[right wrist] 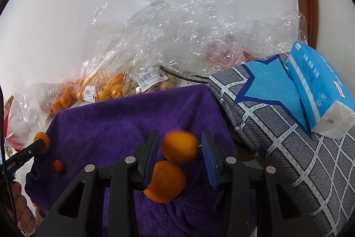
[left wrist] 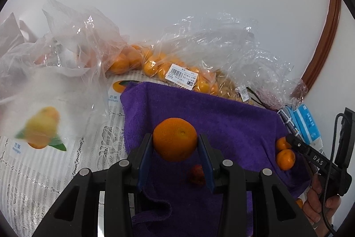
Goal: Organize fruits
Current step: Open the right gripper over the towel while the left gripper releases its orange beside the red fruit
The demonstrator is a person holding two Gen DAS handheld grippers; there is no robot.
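Note:
My left gripper (left wrist: 175, 142) is shut on an orange (left wrist: 174, 139) and holds it above the purple towel (left wrist: 221, 121). A small red fruit (left wrist: 196, 174) lies on the towel beneath it. My right gripper (right wrist: 180, 148) is open; a blurred small orange (right wrist: 179, 146) hangs between its pads, touching neither clearly, above another orange (right wrist: 165, 181) on the towel (right wrist: 111, 126). In the left wrist view the right gripper (left wrist: 290, 140) sits at the towel's right edge by two small oranges (left wrist: 285, 158). The left gripper (right wrist: 41, 143) with its orange shows at the left of the right wrist view.
Clear plastic bags of small oranges (left wrist: 184, 74) and other fruit lie behind the towel against the white wall. Mango-labelled bags (left wrist: 42, 126) lie at left on a lace cloth. A grey checked cloth (right wrist: 288, 137) and a blue tissue pack (right wrist: 317, 90) sit at right.

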